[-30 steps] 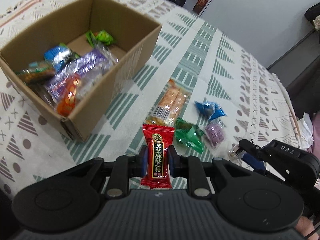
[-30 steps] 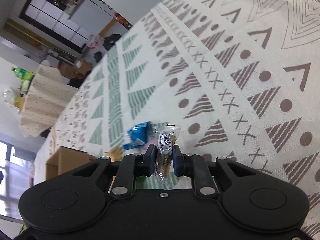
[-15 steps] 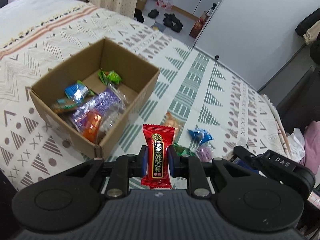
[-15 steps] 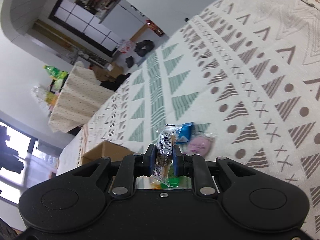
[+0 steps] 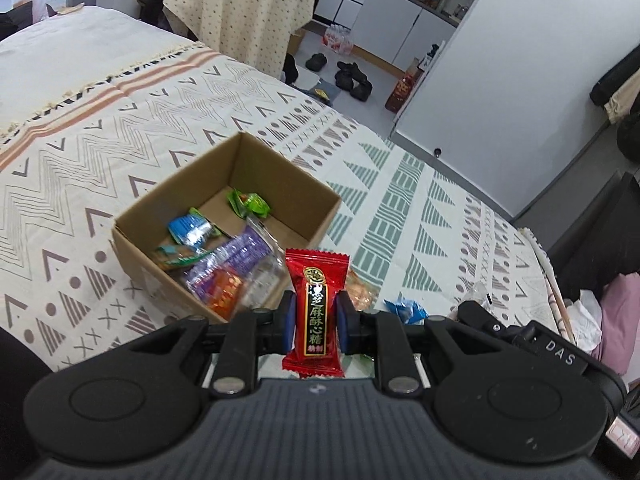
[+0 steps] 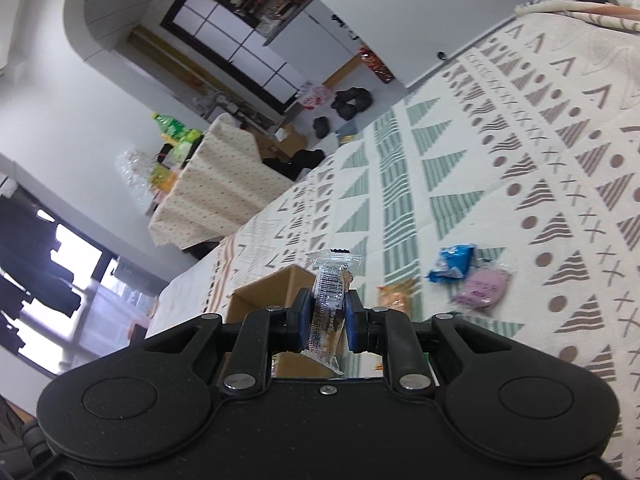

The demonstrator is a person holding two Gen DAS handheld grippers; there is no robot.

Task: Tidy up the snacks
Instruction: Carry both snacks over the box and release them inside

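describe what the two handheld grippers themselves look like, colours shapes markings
Both are matte black plastic. The left gripper has two rounded lobes with circular recesses, slim linkage bars with silver rivets, a ribbed grey top panel and blue pads on the fingers. The right gripper has the same build, with a speckled black top and blue pads. Seen from the left wrist, its side reads "DAS" in white.

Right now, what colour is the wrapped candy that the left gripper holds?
Red, with a black label strip: the candy shows best in the left wrist view.
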